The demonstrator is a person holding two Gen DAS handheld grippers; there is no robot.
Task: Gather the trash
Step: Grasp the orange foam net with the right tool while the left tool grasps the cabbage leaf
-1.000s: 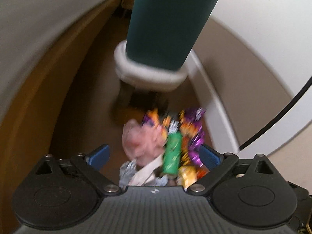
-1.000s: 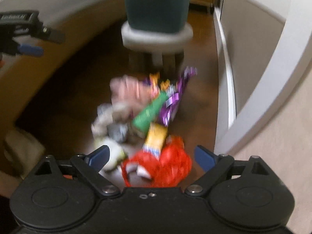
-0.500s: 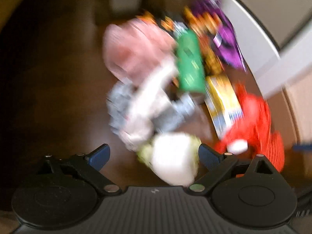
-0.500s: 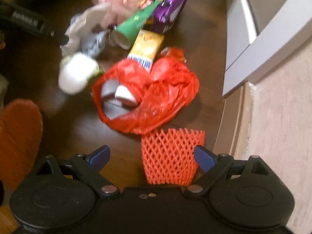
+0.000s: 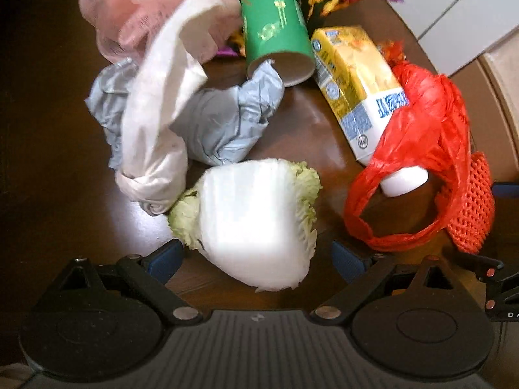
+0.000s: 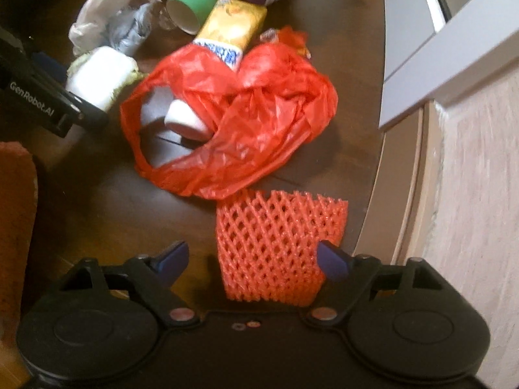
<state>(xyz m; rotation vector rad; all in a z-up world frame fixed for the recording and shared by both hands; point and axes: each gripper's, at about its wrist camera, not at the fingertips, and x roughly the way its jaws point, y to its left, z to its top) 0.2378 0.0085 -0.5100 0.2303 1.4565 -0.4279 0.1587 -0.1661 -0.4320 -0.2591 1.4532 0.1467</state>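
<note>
Where a second ago both my views took in the dark green bin standing beyond a blurred heap, they now look straight down onto the trash itself, sharp and close on the dark wooden floor (image 5: 308,123). My left fingers (image 5: 256,256) stand wide, one blue pad on each side of the cabbage chunk (image 5: 256,220), and I cannot see either pad pressing on it. That chunk lies with its white cut face up, leafy green edges on both sides. Farther up that view, from the left, a white cloth (image 5: 155,113) drapes over crumpled grey paper (image 5: 223,123), with pink mesh (image 5: 129,9) behind them. Next comes the green paper cup (image 5: 275,26) on its side, its long axis running up the view and its open mouth toward me. Beside it lies the yellow carton (image 5: 353,81), long axis slanting down to the right, its lower end tucked under the red plastic bag (image 5: 425,129). Over on my right, the fingers (image 6: 253,256) are closing from a wide spread with the orange foam net (image 6: 275,246) between them; its right edge meets the right pad, the left pad stands clear. This net lies flat, just below the red bag and apart from the pale wall on the right.
</note>
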